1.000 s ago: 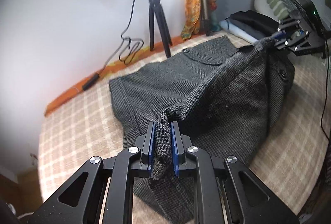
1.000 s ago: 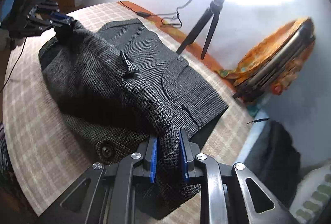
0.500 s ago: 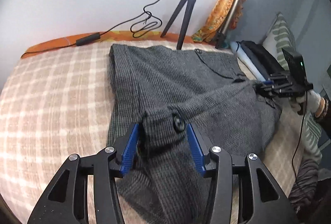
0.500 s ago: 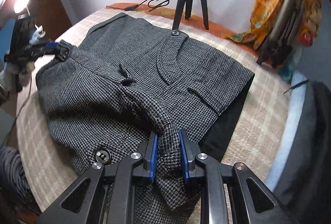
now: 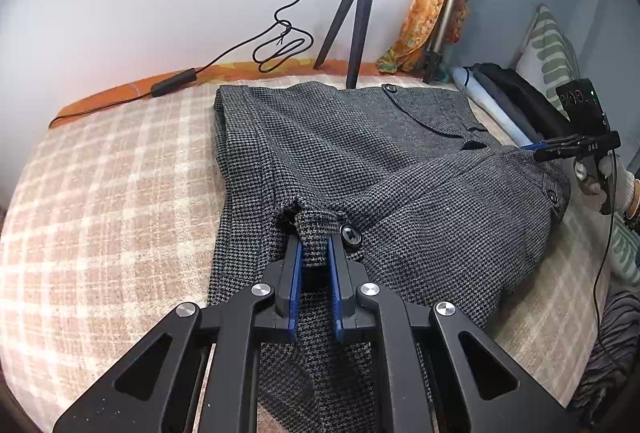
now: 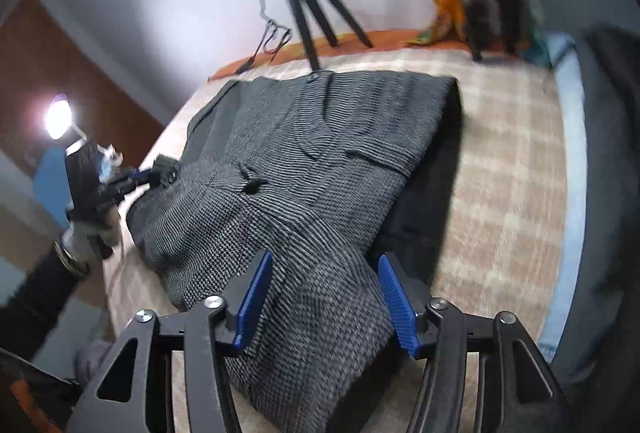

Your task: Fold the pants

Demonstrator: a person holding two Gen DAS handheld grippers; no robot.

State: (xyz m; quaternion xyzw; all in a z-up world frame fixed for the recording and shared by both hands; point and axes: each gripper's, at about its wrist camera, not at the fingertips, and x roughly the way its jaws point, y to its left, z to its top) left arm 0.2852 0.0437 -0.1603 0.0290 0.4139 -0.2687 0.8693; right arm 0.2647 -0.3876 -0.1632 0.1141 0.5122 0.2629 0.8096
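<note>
Grey houndstooth pants point(image 5: 360, 153) lie folded on a checked blanket point(image 5: 100, 213). My left gripper point(image 5: 313, 249) is shut on a pinch of the waistband beside a black button point(image 5: 351, 235), low on the cloth. It also shows in the right wrist view as the left gripper point(image 6: 154, 173), at the pants' left corner. My right gripper point(image 6: 325, 259) has its jaws opening, the blue pads point(image 6: 256, 297) spread apart. The pants point(image 6: 320, 153) lie loose between the pads, unpressed. In the left wrist view the right gripper point(image 5: 536, 149) sits at the pants' far right edge.
A black tripod point(image 5: 360, 13) with a bright ring light stands behind the bed, a looped cable point(image 5: 280, 45) beside it. An orange cloth point(image 5: 432, 5) hangs at the back. Dark folded clothes point(image 5: 516, 93) and a striped pillow point(image 5: 552, 61) lie to the right.
The lifted layer came down onto the pants. My left gripper opened, then shut again on the waistband by the button. My right gripper let go of its fold and spread its jaws.
</note>
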